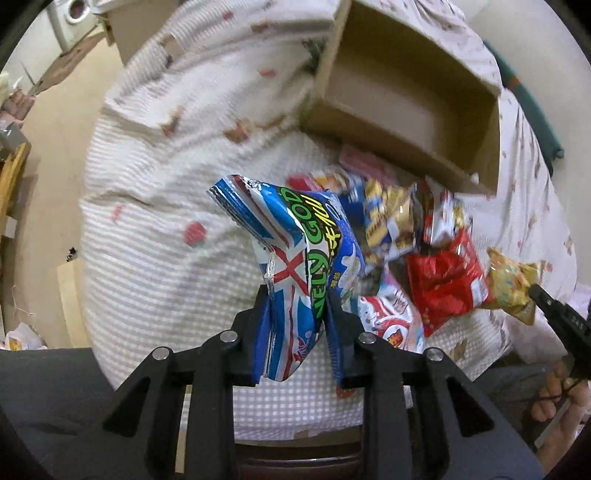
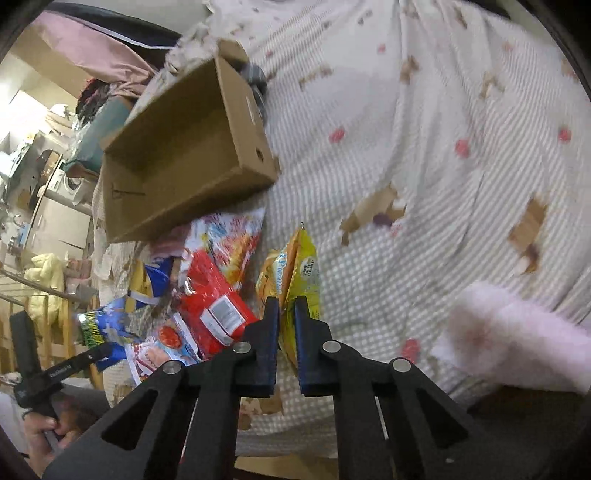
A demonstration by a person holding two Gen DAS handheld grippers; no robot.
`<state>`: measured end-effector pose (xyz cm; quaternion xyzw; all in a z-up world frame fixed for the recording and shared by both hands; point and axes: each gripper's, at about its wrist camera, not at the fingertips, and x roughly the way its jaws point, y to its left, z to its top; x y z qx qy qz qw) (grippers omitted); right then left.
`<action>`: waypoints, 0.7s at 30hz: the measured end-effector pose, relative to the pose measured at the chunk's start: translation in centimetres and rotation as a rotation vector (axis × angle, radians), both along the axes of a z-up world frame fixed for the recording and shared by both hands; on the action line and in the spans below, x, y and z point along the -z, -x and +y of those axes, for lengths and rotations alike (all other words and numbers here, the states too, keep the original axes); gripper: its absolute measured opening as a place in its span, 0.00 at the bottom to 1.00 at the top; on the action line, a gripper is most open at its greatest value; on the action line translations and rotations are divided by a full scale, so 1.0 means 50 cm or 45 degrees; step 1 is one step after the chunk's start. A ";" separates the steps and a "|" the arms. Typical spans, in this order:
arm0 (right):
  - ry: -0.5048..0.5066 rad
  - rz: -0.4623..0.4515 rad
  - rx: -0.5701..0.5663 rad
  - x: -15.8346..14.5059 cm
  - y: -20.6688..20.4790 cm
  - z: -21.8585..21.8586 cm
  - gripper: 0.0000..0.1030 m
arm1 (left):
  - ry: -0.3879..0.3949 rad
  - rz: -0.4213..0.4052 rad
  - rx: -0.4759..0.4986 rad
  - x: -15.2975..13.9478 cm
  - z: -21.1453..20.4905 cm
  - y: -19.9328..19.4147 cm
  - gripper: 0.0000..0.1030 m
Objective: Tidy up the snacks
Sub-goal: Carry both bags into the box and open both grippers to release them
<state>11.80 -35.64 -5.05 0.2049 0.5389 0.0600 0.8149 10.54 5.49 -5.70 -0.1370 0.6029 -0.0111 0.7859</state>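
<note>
Blue packet between left tongs, seemingly.

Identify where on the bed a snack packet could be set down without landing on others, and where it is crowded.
Free: inside the cardboard box, and bare bedspread right of the yellow packet. Crowded: the snack pile just below the box.

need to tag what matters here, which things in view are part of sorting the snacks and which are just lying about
Part of the job:
- blue snack bag, clamped in the left gripper
- yellow snack bag, clamped in the right gripper
- red packet and the other packets in the pile
- empty cardboard box

Just lying about:
- checked bedcover
- pink fluffy item
- washing machine
</note>
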 end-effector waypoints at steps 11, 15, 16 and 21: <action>-0.113 -0.224 -0.032 -0.122 -0.021 0.032 0.06 | -0.011 -0.138 -0.002 -0.095 0.010 -0.066 0.23; -0.139 -0.269 -0.073 -0.144 -0.044 0.053 0.06 | -0.021 -0.159 0.030 -0.112 -0.010 -0.093 0.23; -0.146 -0.277 -0.082 -0.147 -0.054 0.059 0.06 | -0.030 -0.166 0.043 -0.115 -0.017 -0.104 0.23; -0.157 -0.291 -0.108 -0.151 -0.090 0.081 0.06 | -0.051 -0.192 0.086 -0.123 -0.044 -0.149 0.23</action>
